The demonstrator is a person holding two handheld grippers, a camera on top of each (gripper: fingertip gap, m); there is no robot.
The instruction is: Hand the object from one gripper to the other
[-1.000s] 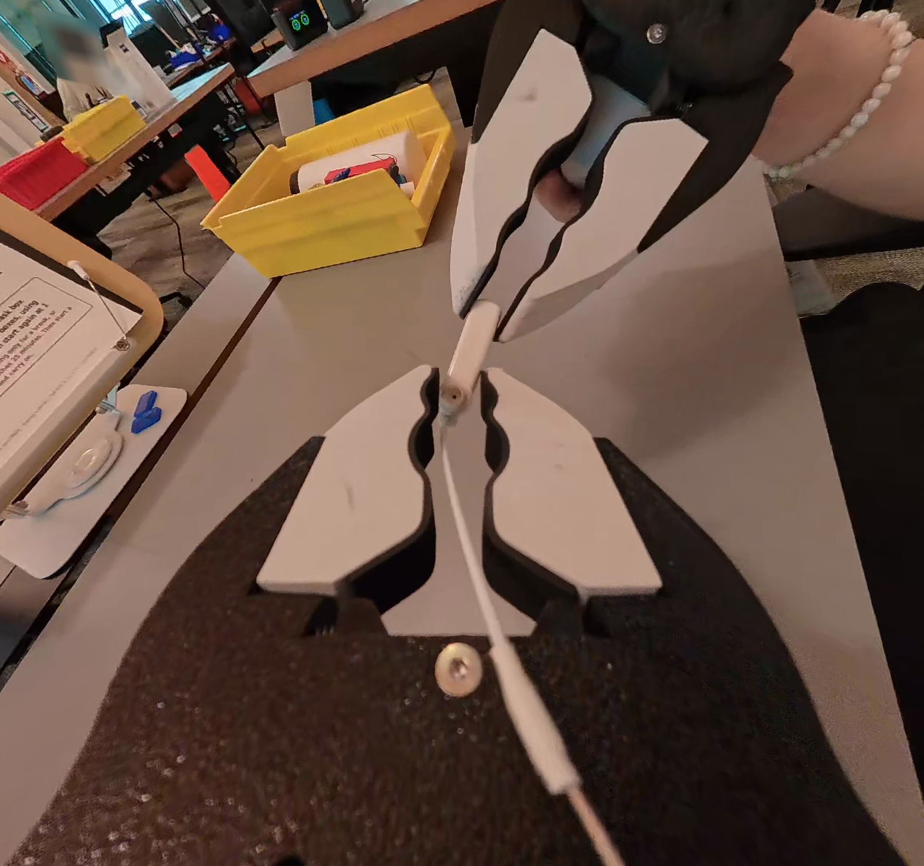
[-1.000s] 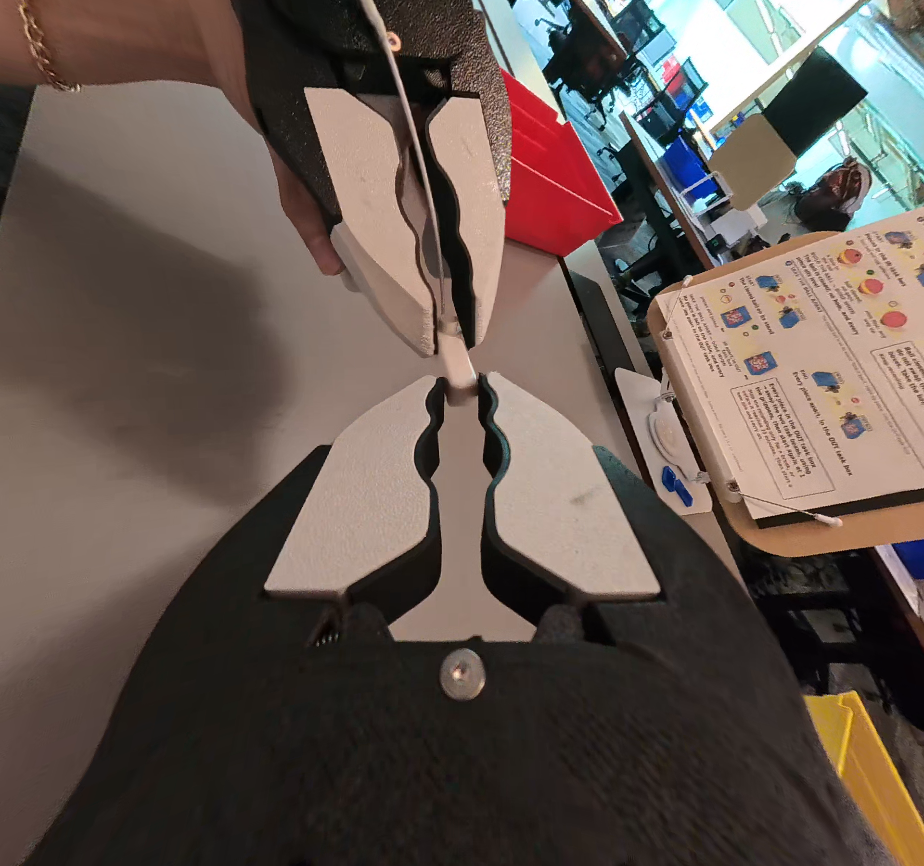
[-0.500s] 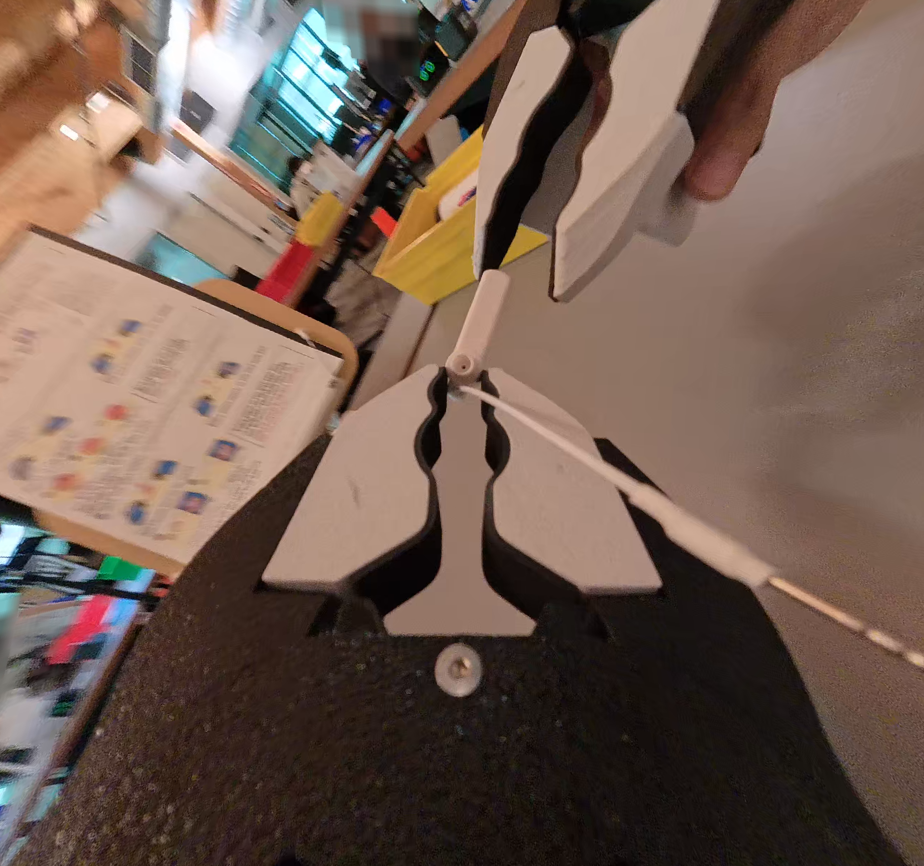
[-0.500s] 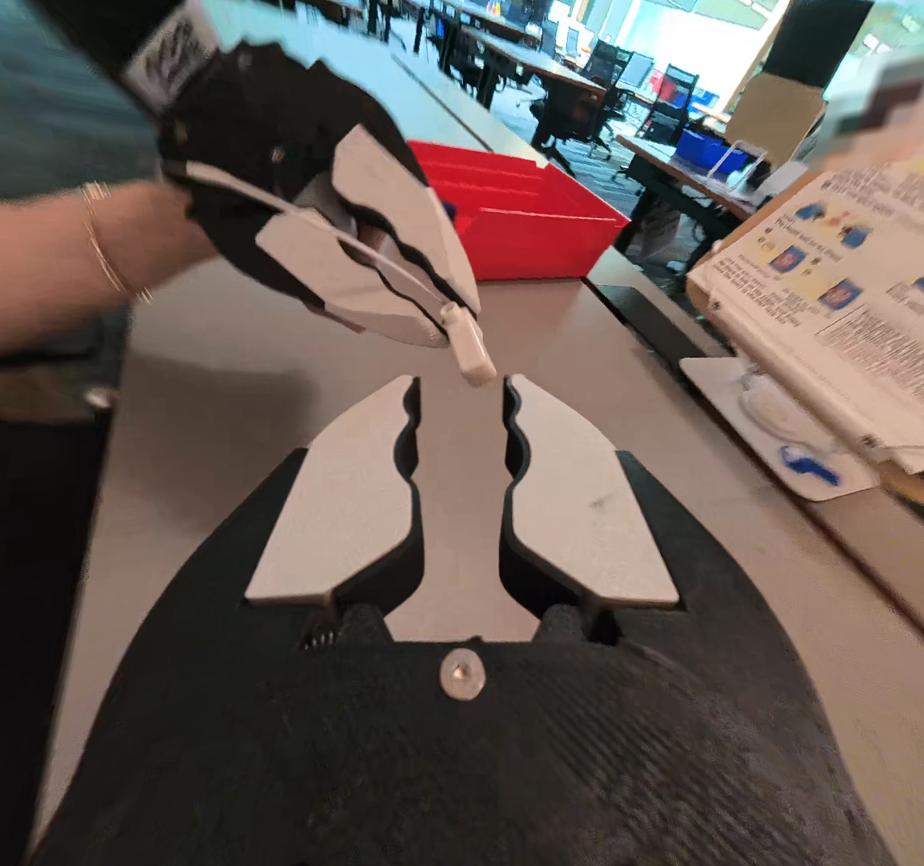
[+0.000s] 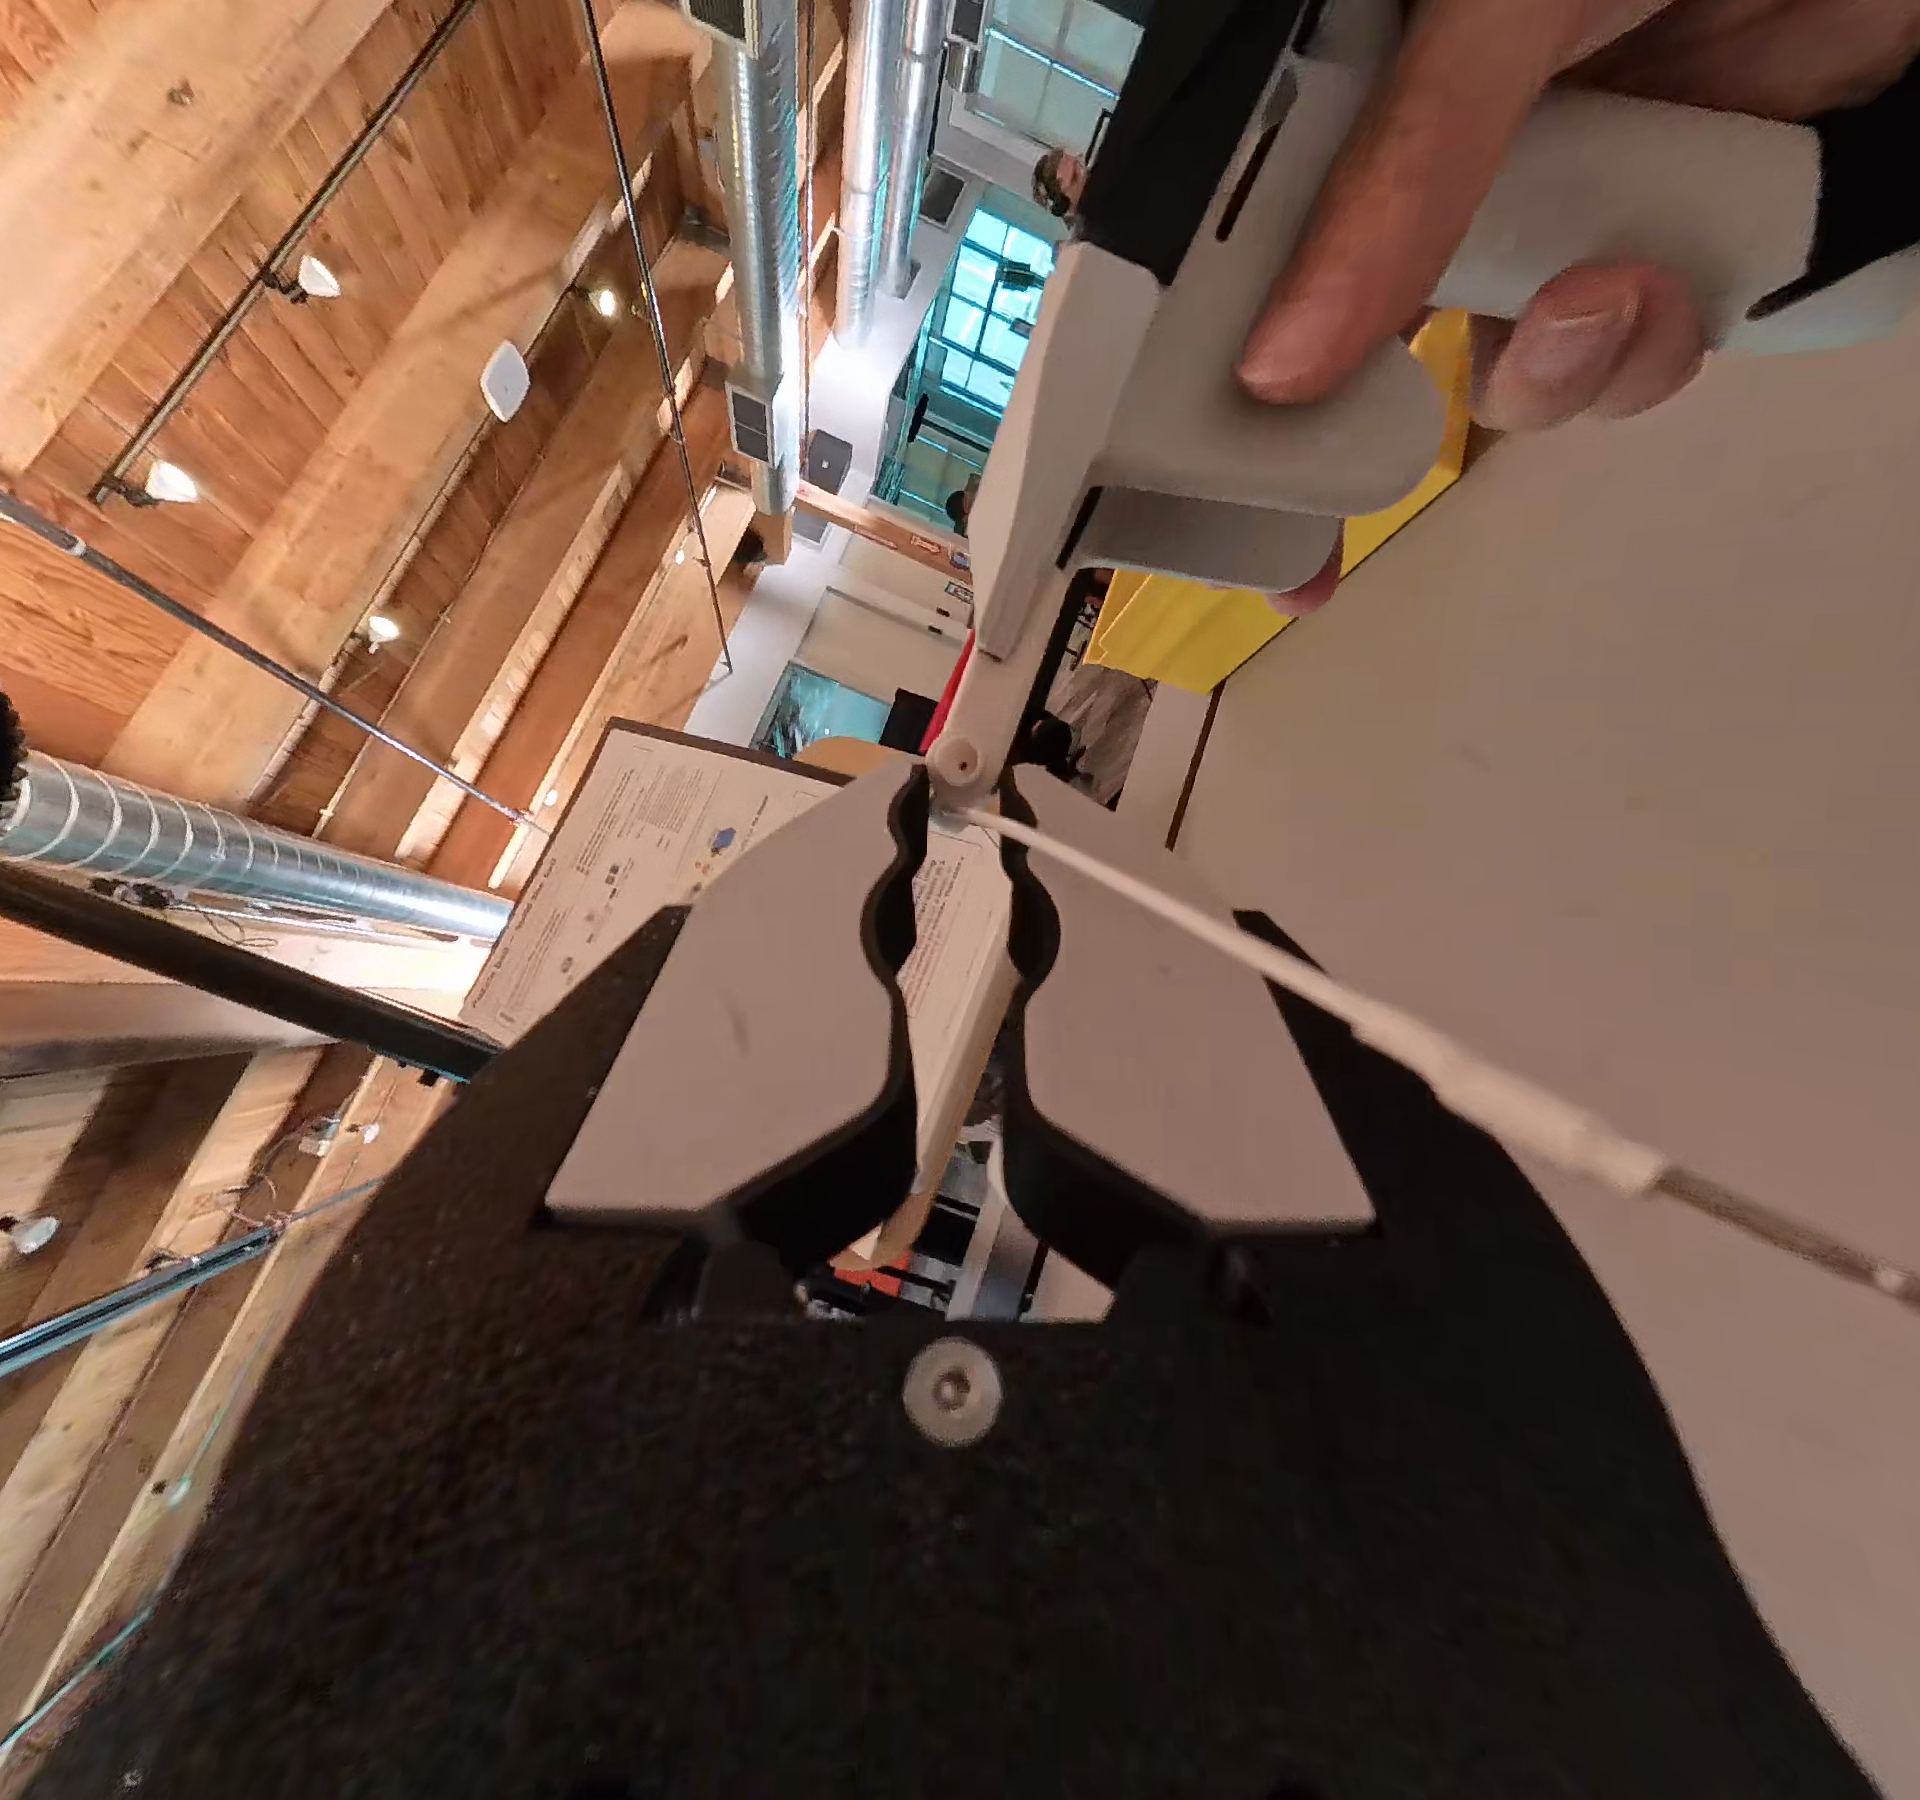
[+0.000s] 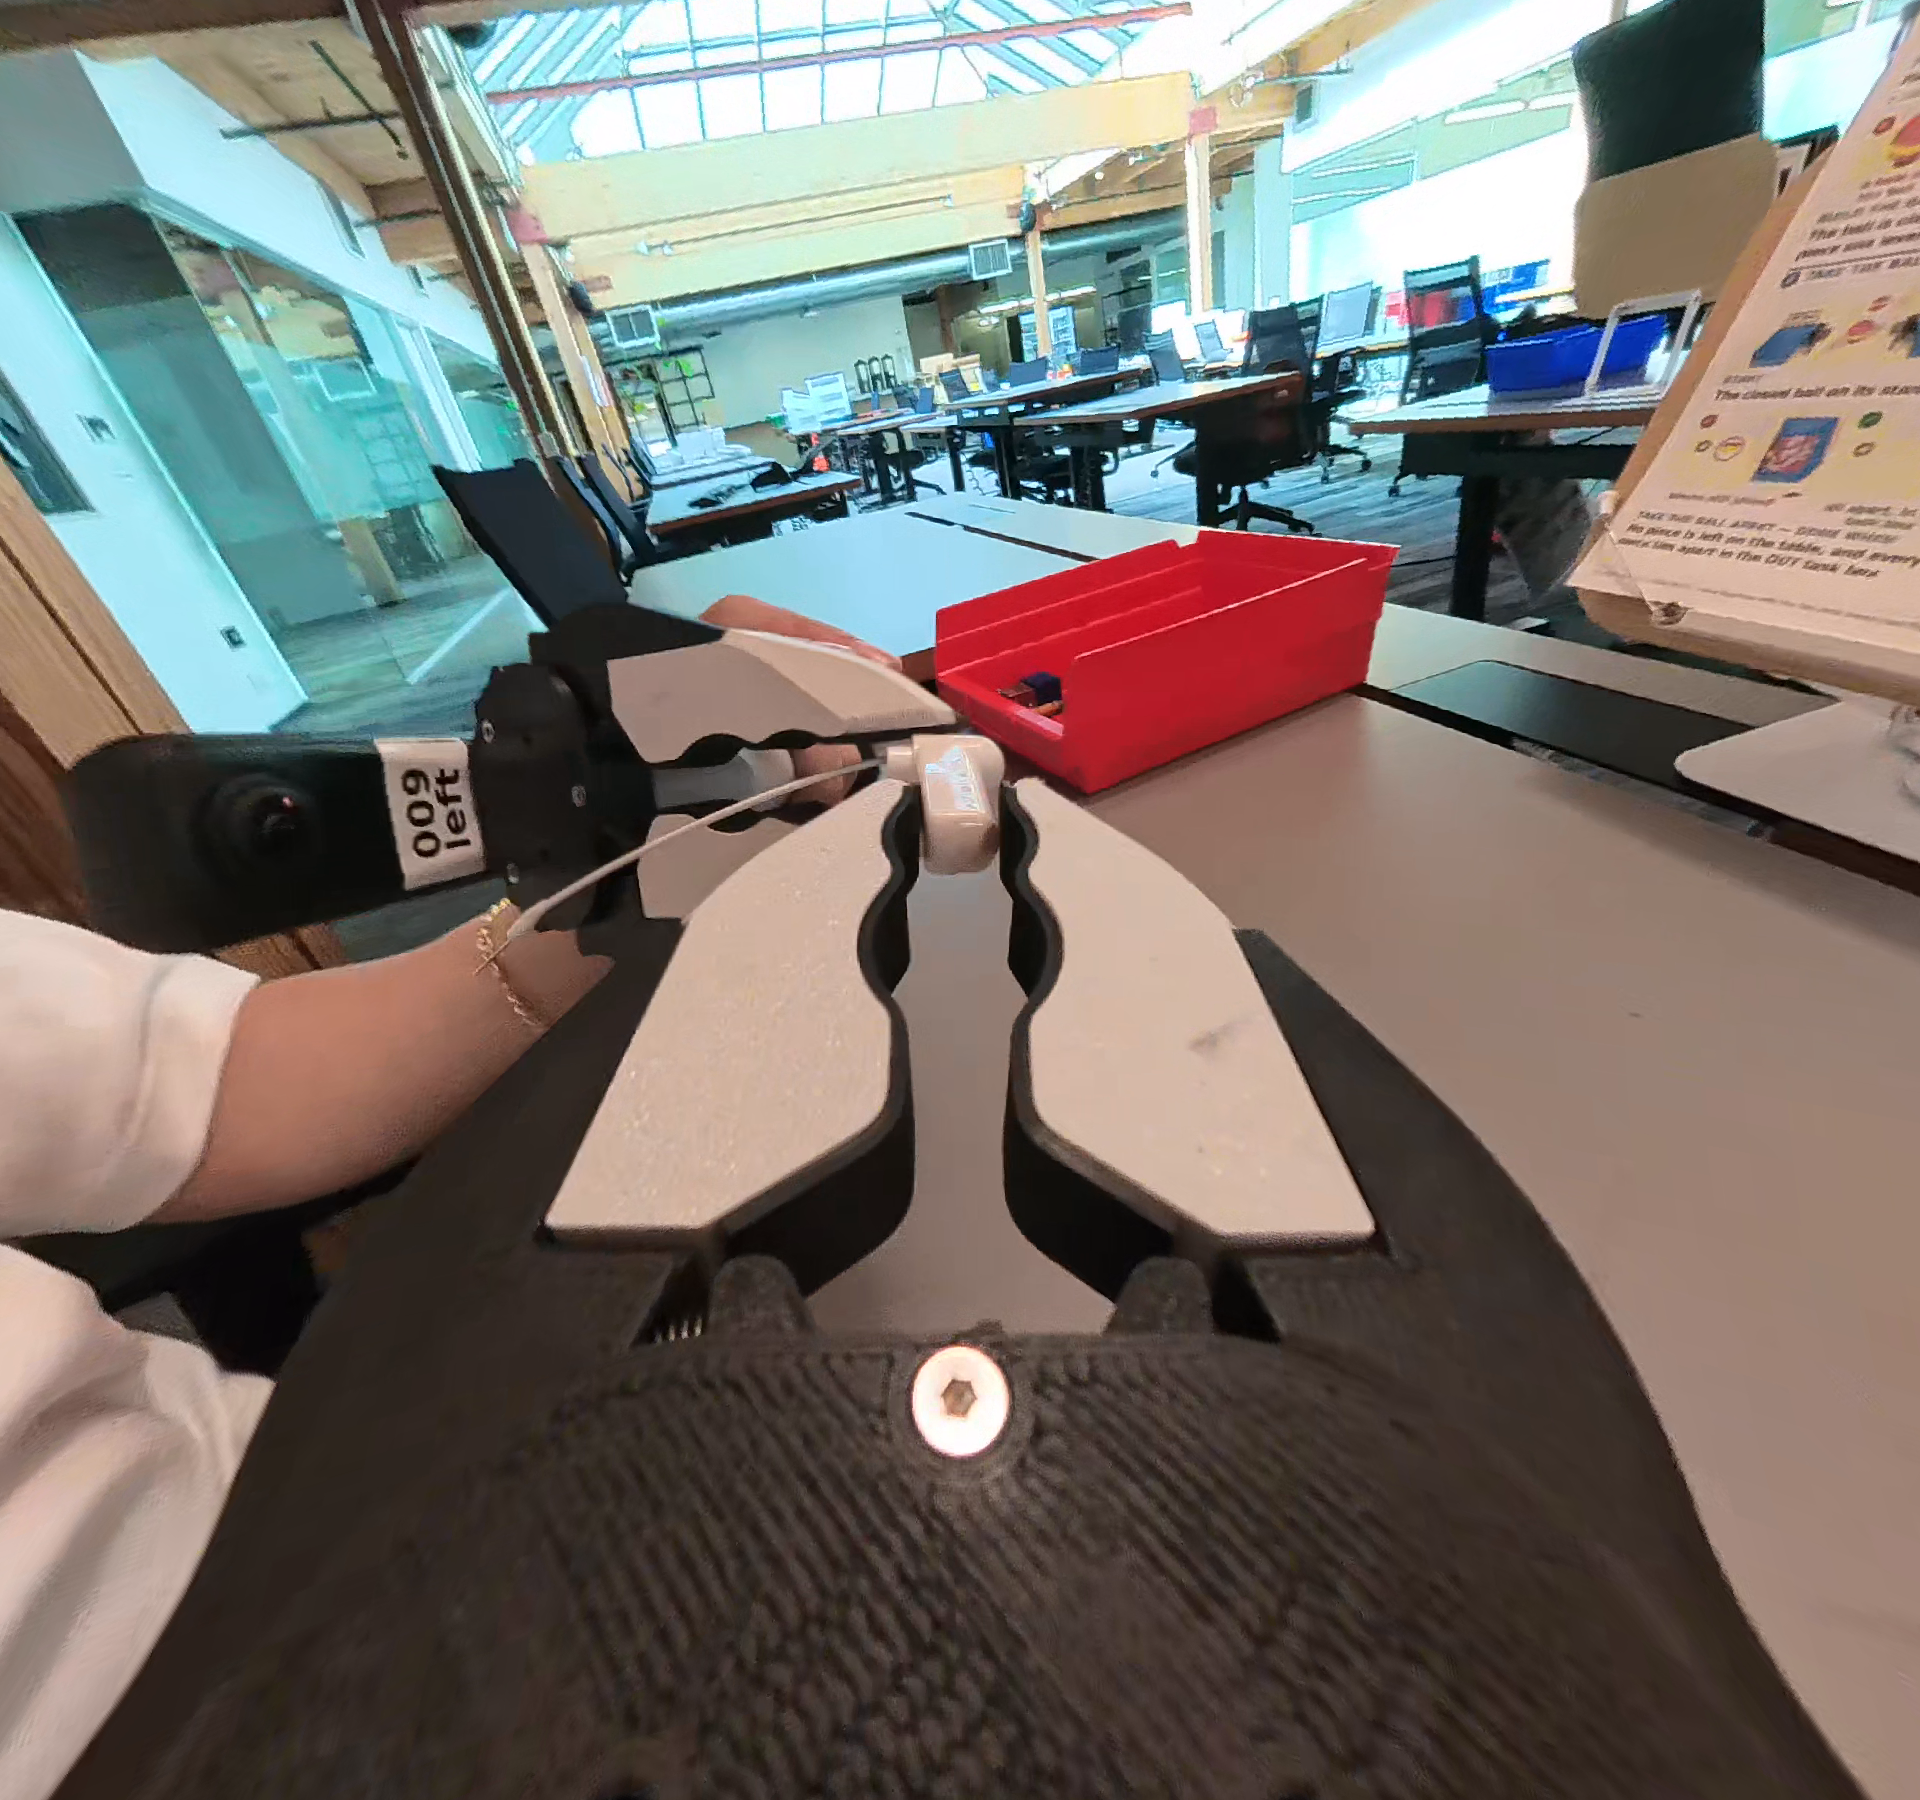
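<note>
White plug (image 6: 957, 805) with its cord sits mid-handover, pinched at both tips: left gripper (image 6: 914, 732) and right gripper (image 6: 958, 820) jaws both clamp it. Next: one side lets go.

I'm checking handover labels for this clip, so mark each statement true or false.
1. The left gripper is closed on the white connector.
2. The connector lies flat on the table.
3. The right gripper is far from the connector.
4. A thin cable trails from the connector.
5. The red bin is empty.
1. True: the left gripper pinches the white connector at its tips.
2. False: the connector is held above the table, between both grippers.
3. False: the right gripper has its fingertips against the connector's two sides.
4. True: the cable runs off from it.
5. False: the red bin holds small items.
</note>
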